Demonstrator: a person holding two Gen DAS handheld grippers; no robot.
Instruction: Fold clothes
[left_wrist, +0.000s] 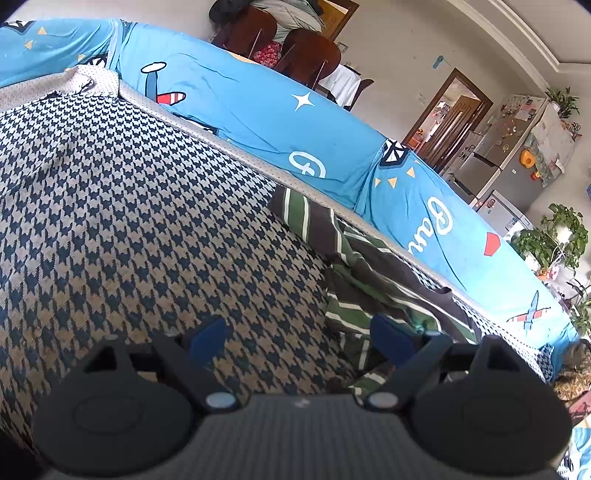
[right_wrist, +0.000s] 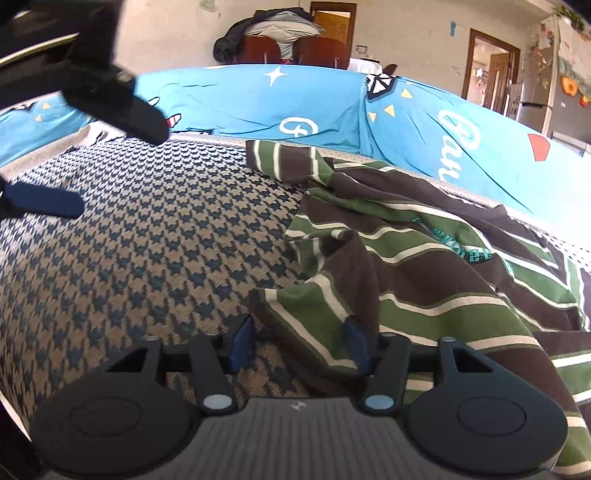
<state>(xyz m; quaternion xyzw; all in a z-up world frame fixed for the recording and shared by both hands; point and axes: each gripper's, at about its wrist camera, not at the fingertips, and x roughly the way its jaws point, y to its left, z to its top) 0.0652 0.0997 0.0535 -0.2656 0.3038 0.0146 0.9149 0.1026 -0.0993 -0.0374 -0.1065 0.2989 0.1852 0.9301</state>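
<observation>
Right gripper (right_wrist: 298, 345): jaws apart, straddling a corner fold of the striped shirt (right_wrist: 424, 266), not clamped. Left gripper (left_wrist: 301, 341): jaws wide, empty, above the houndstooth cover (left_wrist: 129, 206). Shirt, brown-green with white stripes, lies crumpled on that cover, toward its right side, up against the blue cartoon-print backrest (left_wrist: 258, 107). Fridge (left_wrist: 513, 147) and potted plants (left_wrist: 554, 240) beyond.

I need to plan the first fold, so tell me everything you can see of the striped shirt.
The striped shirt looks like soft knit, in brown and green bands with thin white lines and a bit of teal print. It lies crumpled and unfolded on the houndstooth cover, its far edge near the blue sheet. The open right tongs straddle its near corner.
</observation>
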